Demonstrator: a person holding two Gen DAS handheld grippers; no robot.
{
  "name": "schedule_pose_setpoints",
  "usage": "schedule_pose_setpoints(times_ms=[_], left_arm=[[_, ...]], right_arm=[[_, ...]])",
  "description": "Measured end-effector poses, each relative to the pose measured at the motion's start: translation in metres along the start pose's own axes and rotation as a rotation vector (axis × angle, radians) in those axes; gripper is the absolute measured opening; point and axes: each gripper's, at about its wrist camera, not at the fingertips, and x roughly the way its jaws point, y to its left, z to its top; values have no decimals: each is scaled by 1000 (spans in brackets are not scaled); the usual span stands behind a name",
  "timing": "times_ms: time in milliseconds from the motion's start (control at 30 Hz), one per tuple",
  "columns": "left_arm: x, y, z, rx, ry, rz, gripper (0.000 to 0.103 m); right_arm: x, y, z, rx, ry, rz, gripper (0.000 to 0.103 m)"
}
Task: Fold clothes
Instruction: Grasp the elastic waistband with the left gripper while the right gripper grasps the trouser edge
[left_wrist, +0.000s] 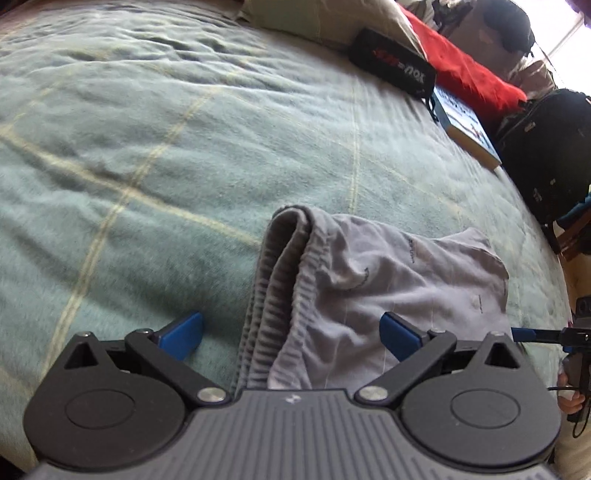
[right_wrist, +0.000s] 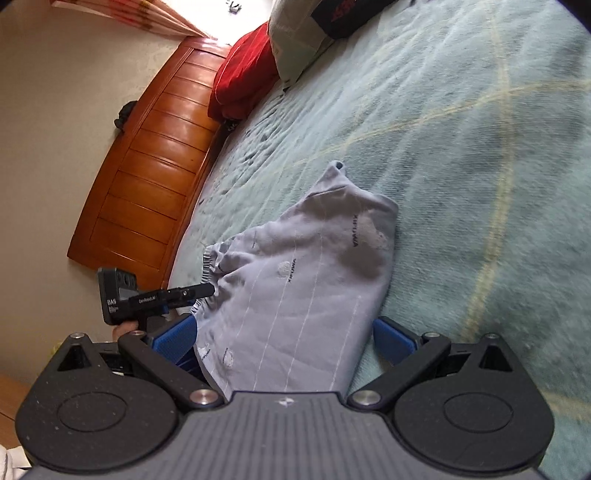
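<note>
Grey shorts with thin white stripes lie folded on the green blanket. The ribbed elastic waistband runs between the blue pads of my left gripper, which stands wide open over it. From the right edge of that view, my right gripper reaches in beside the shorts' hem. In the right wrist view the shorts spread out ahead, their near end lying between the blue pads of my open right gripper. My left gripper shows side-on at the gathered waistband, a hand behind it.
A black pouch, a book, a red cloth and a pillow lie at the far side of the bed. A black bag stands beyond the edge. A wooden bed board borders the mattress.
</note>
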Motion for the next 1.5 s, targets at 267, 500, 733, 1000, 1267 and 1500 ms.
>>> schedule_pose_setpoints(times_ms=[267, 500, 733, 1000, 1267, 1500], left_arm=[[-1, 2, 7, -25, 149, -167, 100], [11, 25, 10, -133, 146, -282, 100], [24, 25, 25, -165, 117, -355, 100], [17, 29, 2, -143, 151, -428, 101], [26, 18, 13, -134, 130, -431, 101], [24, 29, 5, -151, 137, -456, 100]], right_arm=[[15, 3, 8, -32, -4, -15, 103], [12, 0, 5, -41, -28, 13, 103], [20, 0, 13, -23, -38, 17, 103], [12, 5, -5, -29, -33, 53, 103], [35, 5, 10, 19, -59, 65, 103], [22, 10, -17, 43, -51, 43, 103]])
